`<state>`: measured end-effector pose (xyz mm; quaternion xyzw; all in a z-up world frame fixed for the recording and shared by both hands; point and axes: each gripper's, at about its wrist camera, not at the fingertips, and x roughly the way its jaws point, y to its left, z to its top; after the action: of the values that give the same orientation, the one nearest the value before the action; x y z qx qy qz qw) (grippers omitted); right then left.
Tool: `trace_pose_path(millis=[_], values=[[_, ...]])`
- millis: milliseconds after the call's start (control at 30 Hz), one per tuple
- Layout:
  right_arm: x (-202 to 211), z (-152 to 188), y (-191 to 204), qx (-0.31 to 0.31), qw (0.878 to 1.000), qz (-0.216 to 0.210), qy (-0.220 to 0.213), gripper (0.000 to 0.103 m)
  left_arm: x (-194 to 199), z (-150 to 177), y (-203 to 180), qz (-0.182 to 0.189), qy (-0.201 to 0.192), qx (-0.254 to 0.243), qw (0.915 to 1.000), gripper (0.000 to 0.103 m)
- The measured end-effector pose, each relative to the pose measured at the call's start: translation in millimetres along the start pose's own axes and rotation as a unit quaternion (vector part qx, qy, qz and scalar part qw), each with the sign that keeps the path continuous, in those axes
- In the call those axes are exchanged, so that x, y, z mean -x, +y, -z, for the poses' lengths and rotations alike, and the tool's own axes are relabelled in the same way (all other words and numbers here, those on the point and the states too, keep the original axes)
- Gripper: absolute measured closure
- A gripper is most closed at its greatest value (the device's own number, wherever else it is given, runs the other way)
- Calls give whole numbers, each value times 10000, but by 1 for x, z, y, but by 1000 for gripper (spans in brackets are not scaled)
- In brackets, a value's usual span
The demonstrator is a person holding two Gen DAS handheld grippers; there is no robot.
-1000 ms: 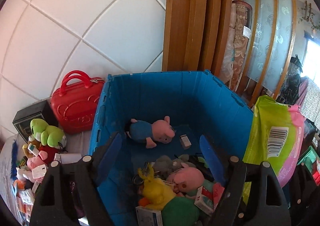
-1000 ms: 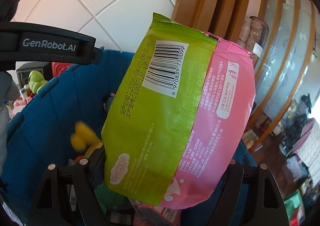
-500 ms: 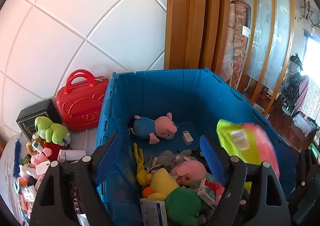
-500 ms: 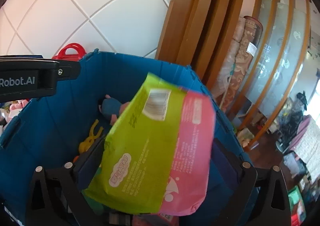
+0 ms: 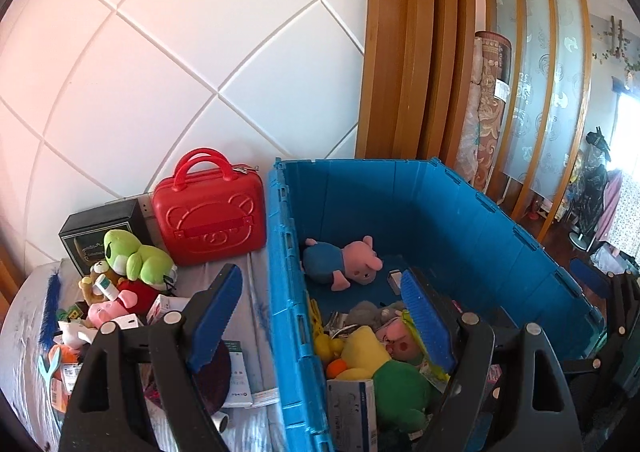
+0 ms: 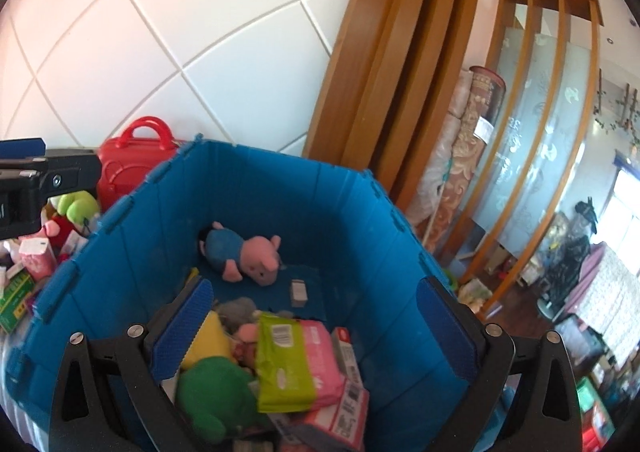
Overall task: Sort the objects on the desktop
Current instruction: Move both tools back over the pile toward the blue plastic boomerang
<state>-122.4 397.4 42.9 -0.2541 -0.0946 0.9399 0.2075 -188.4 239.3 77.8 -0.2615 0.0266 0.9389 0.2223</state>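
Note:
A blue crate (image 5: pixel 500 228) (image 6: pixel 256 187) holds a blue-and-pink pig plush (image 5: pixel 340 264) (image 6: pixel 244 252), yellow and green plush toys (image 5: pixel 380 364) and small boxes. The green-and-pink wipes pack (image 6: pixel 296 360) lies inside it on the pile. My right gripper (image 6: pixel 316 328) is open and empty above the crate. My left gripper (image 5: pixel 324 324) is open and empty, straddling the crate's left wall. A heap of plush toys with a green frog (image 5: pixel 136 256) and small boxes lies on the table left of the crate.
A red bear-embossed case (image 5: pixel 210 213) and a black box (image 5: pixel 102 228) stand against the white tiled wall. Wooden door frames and a slatted glass screen (image 5: pixel 532 99) rise behind the crate. A cluttered room lies to the right.
My right gripper opened and let go of the wipes pack, which dropped into the crate. My left gripper shifted left, from over the crate to over its left wall.

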Motion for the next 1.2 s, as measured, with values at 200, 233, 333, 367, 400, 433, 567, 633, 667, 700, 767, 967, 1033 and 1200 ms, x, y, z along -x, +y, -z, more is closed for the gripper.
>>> trace_pose_path(millis=[200, 233, 333, 367, 400, 433, 567, 633, 667, 700, 767, 967, 1033, 1200], values=[[25, -9, 54, 18, 9991, -387, -175, 0, 35, 21, 68, -276, -247, 195, 9991, 21], [29, -12, 64, 8, 9986, -484, -197, 0, 41, 27, 83, -330, -287, 247, 9987, 21], [40, -19, 98, -31, 9954, -923, -264, 0, 56, 46, 132, -547, -367, 422, 9969, 21], [42, -21, 112, -18, 9937, -1085, -272, 0, 60, 53, 149, -677, -367, 465, 9960, 21], [45, -22, 126, 11, 9924, -1200, -279, 0, 64, 61, 165, -820, -357, 504, 9947, 21], [46, -23, 140, 53, 9910, -1306, -279, 0, 67, 69, 182, -989, -323, 539, 9931, 21], [46, -23, 202, 224, 9835, -1788, -132, 0, 72, 102, 247, -1597, -8, 658, 9850, 21], [44, -20, 234, 366, 9782, -2046, -17, 0, 72, 122, 282, -1756, 197, 790, 9811, 21], [43, -18, 248, 447, 9758, -2141, 38, 0, 71, 132, 299, -1838, 300, 882, 9785, 21], [41, -16, 261, 510, 9737, -2219, 90, 0, 70, 143, 314, -1911, 415, 973, 9759, 21], [37, -8, 285, 596, 9697, -2355, 250, 0, 66, 165, 344, -2016, 659, 1157, 9704, 21], [-1, 23, 339, 746, 9587, -2526, 1072, 0, 58, 233, 407, -2240, 1299, 1528, 9537, 21], [-14, 36, 354, 815, 9535, -2573, 1339, 0, 55, 254, 425, -2306, 1546, 1660, 9463, 21], [-32, 63, 391, 1000, 9379, -2772, 1832, 0, 57, 296, 464, -2385, 1962, 2120, 9272, 21]])
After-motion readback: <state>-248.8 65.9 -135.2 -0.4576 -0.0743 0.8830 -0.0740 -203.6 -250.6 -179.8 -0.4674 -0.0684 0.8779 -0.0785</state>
